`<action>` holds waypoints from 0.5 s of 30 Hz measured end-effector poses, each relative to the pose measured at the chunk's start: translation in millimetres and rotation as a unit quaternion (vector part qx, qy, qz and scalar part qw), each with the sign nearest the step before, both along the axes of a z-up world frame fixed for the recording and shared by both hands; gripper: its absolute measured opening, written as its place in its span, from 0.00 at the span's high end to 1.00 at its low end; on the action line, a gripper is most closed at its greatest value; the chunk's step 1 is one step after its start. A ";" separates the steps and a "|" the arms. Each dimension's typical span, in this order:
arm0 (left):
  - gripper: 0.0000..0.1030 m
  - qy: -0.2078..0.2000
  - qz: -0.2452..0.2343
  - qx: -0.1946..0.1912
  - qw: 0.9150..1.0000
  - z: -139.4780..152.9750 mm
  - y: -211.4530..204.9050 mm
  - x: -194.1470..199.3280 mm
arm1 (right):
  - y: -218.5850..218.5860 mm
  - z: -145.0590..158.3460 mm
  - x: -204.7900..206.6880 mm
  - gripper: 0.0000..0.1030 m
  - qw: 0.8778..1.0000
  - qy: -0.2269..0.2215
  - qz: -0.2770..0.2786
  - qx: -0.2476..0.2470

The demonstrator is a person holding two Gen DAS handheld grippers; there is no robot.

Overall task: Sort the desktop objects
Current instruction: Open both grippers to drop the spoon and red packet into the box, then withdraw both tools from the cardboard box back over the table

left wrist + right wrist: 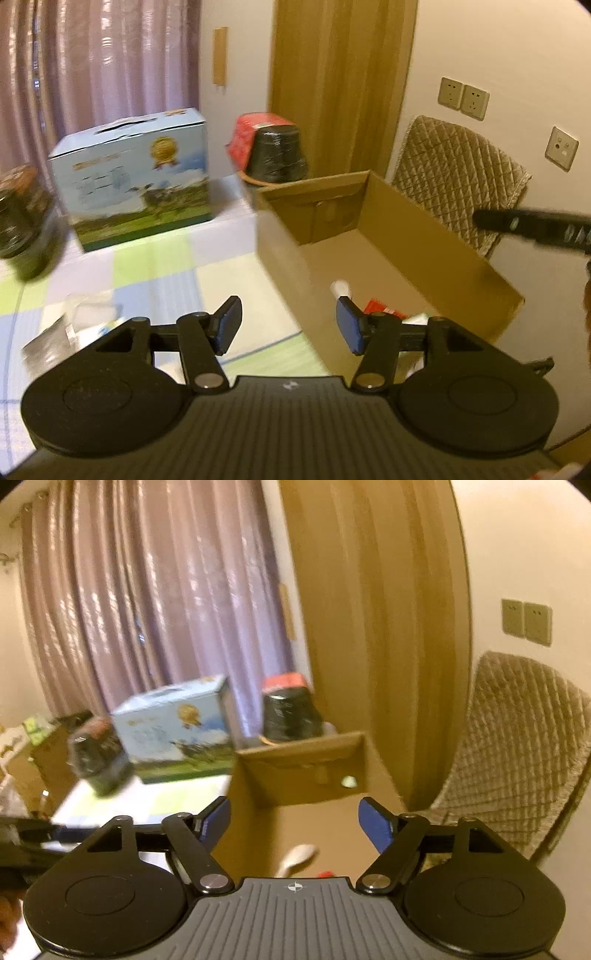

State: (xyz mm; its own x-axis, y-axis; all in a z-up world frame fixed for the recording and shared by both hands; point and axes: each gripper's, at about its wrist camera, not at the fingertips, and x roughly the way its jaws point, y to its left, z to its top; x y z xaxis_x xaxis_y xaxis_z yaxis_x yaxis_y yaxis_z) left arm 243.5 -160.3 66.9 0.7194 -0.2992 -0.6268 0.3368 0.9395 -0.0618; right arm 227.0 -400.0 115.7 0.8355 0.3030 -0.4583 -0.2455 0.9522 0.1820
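My left gripper [288, 317] stands open with nothing between its blue pads, over the near left wall of an open cardboard box [424, 236]. Inside the box lie a white object [341, 288] and a red packet [380, 308]. My right gripper [294, 812] is open and empty too, above the same box [306, 760]. Below it on the box floor lie a white spoon-like object [297, 856] and a small red item [325, 874]. On the checked tablecloth [155, 273] to the left lie a clear plastic piece [90, 314] and a silvery packet [44, 345].
A blue milk carton [136, 181] stands at the back of the table, with a black red-lidded jar [275, 153] behind the box and a dark jar [22, 229] at the left edge. A quilted chair [461, 184] stands right of the box.
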 end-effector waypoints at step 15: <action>0.19 0.030 0.108 0.011 0.994 -16.0 132.0 -127.3 | 109.7 -15.5 -80.9 0.05 0.993 0.034 0.098 0.048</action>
State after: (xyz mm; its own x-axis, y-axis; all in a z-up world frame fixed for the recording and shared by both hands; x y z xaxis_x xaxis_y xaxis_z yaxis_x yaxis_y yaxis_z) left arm 116.2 -28.3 50.9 0.7262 -0.1278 -0.6754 0.1231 0.9909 -0.0551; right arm 146.1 -290.4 100.3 0.7243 0.5023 -0.4723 -0.4090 0.8645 0.2920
